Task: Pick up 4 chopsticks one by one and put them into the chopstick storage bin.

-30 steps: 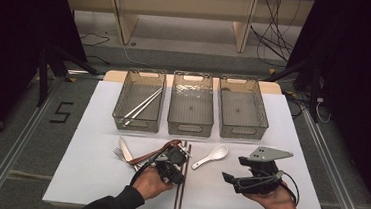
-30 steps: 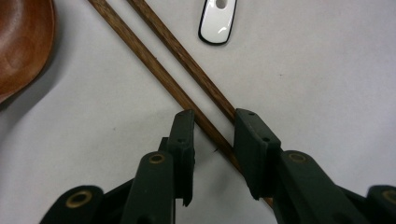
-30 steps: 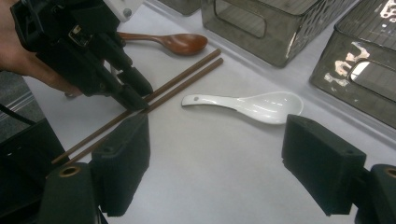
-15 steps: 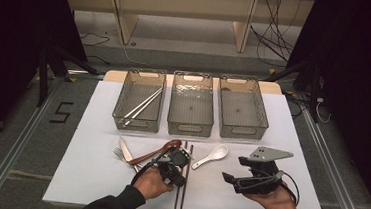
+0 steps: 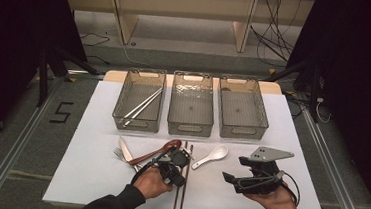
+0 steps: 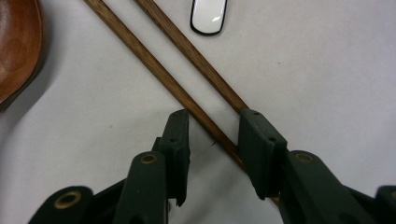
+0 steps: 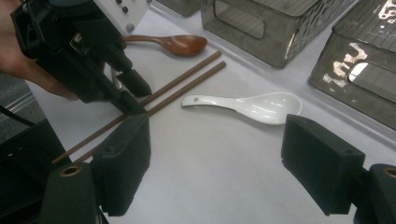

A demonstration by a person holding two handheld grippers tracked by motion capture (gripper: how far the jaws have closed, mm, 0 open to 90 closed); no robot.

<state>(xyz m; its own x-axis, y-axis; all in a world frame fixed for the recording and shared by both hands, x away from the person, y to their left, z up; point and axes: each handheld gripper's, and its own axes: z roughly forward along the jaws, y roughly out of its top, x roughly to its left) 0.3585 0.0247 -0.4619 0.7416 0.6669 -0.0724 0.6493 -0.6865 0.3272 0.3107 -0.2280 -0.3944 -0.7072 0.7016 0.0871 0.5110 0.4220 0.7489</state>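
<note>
Two chopsticks (image 6: 187, 88), thin, stiff, probably slippery: left gripper (image 6: 215, 140) is straddling one with jaws part-open, gripping nothing; right gripper (image 7: 219, 158) is hanging wide open

This is a lab set up for recording, not a home or kitchen. The counter (image 5: 92, 177) has a plain white top and stands on a bare grey floor (image 5: 15, 136). Metal rails (image 5: 8, 163) run along the floor on both sides of the counter, and a "5" (image 5: 61, 112) is taped to the floor just left of it. Black curtains (image 5: 13, 31) close off the space to either side. Behind the counter loose cables (image 5: 271, 38) lie by a bare wooden frame (image 5: 122, 17). Three identical clear bins (image 5: 189, 129) sit in a neat row at the counter's far edge.
</note>
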